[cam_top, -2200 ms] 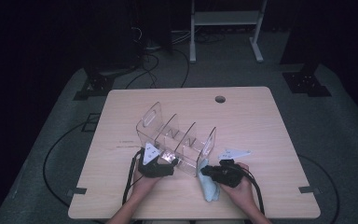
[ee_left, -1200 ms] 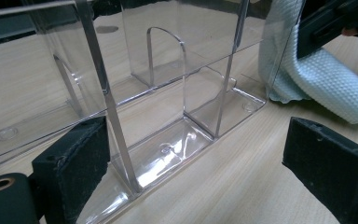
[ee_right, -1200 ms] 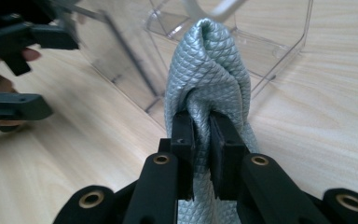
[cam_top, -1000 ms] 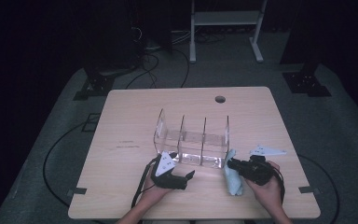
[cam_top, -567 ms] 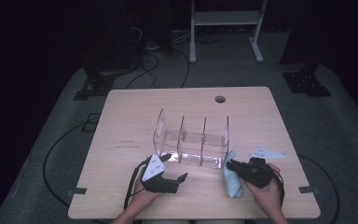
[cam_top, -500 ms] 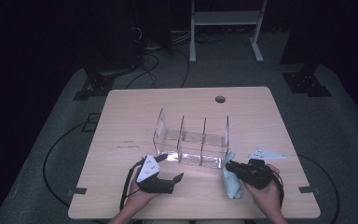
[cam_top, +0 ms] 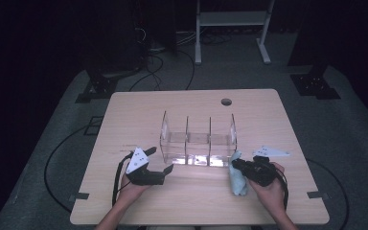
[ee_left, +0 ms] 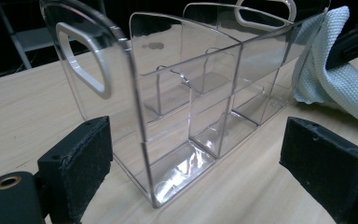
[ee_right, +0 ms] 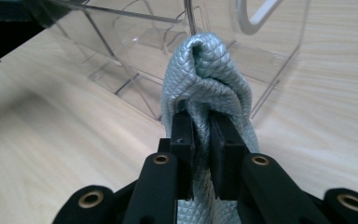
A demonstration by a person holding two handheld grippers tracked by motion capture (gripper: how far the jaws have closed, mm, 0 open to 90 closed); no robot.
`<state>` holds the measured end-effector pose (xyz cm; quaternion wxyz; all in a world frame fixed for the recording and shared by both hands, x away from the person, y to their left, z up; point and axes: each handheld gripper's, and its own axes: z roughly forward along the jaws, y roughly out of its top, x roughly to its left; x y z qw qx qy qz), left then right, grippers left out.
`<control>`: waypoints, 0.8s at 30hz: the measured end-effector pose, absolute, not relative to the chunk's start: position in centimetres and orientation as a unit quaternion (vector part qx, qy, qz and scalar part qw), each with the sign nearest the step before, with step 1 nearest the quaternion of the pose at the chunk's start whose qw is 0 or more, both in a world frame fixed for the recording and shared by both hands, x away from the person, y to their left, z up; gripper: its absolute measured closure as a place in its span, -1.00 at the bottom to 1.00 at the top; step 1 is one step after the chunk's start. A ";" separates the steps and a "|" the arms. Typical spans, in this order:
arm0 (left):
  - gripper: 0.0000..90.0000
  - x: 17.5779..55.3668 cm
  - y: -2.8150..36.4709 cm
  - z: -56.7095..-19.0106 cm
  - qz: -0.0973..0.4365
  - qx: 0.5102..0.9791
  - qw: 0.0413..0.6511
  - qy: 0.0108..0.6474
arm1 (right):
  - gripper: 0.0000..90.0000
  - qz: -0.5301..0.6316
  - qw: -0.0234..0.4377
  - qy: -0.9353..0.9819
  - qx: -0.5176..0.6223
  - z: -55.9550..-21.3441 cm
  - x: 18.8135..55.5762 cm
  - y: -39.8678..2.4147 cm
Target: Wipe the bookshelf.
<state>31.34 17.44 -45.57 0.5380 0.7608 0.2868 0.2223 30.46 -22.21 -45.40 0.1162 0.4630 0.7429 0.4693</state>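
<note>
A clear plastic organizer [cam_top: 199,141] with several compartments and a handle cutout at each end stands upright on the wooden table [cam_top: 139,110]. My left gripper [cam_top: 159,159] is open just off its left end. In the left gripper view the wide pads [ee_left: 81,158] flank the organizer's near corner [ee_left: 182,116] without touching it, and the jaws have just been opening a little further. My right gripper [cam_top: 235,165] is shut on a pale blue cloth [cam_top: 237,175], which lies against the organizer's right end. The bunched cloth [ee_right: 205,79] rises from the pinched jaws.
A round cable hole [cam_top: 226,101] sits near the table's far edge. Behind the table stand a white metal frame [cam_top: 230,19] and black cables on the grey floor [cam_top: 163,62]. Bare wood lies in front of the organizer between the two hands.
The organizer, earlier tilted up between both hands, now stands flat. My left gripper has drawn back to the left, away from it. The right gripper with the cloth has hardly moved.
</note>
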 end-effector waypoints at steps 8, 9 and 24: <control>-0.81 33.2 17.0 -44.9 0.206 0.763 0.547 0.277 | 0.78 0.468 0.122 0.730 0.483 -45.4 32.5 -22.8; -0.82 33.5 17.0 -44.8 0.206 0.765 0.545 0.275 | 0.78 0.472 0.121 0.727 0.484 -45.5 32.8 -23.0; -0.67 36.8 16.0 -44.3 0.185 0.765 0.561 0.256 | 0.78 0.489 0.105 0.713 0.492 -45.7 35.0 -24.2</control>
